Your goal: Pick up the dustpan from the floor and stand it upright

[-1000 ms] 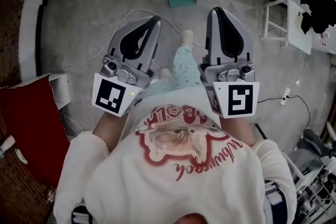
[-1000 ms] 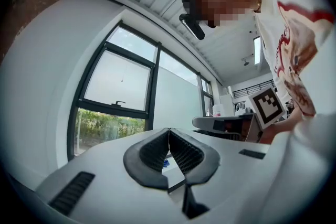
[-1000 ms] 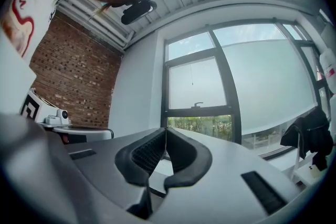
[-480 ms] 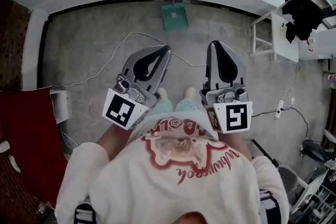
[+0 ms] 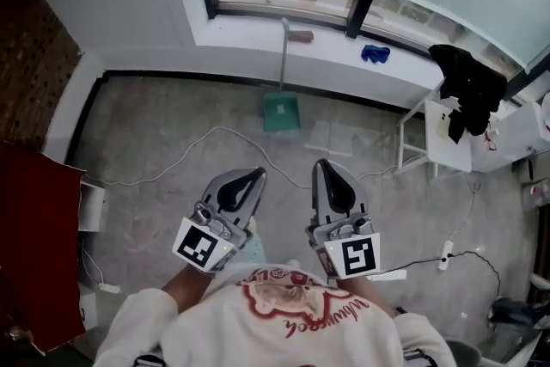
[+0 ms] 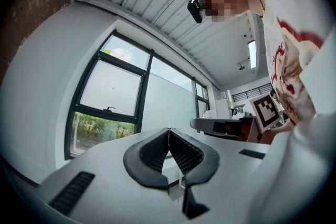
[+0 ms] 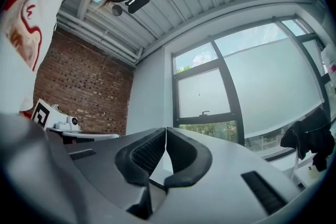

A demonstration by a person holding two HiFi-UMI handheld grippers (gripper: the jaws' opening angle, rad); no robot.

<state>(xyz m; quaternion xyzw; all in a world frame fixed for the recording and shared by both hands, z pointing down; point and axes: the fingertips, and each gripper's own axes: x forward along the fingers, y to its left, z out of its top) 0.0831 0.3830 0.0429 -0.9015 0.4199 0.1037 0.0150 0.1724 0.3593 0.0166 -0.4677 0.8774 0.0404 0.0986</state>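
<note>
Head view crops the sleeves [image 5: 129, 327]; left tool [image 5: 255, 175] and right tool [image 5: 320, 165] pinched closed, empty; dustpan [image 5: 281, 112] upright by wall [image 5: 137, 4]

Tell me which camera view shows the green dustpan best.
The head view: the green dustpan stands on the floor below the window sill, with its handle rising to it. Both gripper views look upward at window glass and ceiling; no dustpan appears there.
</note>
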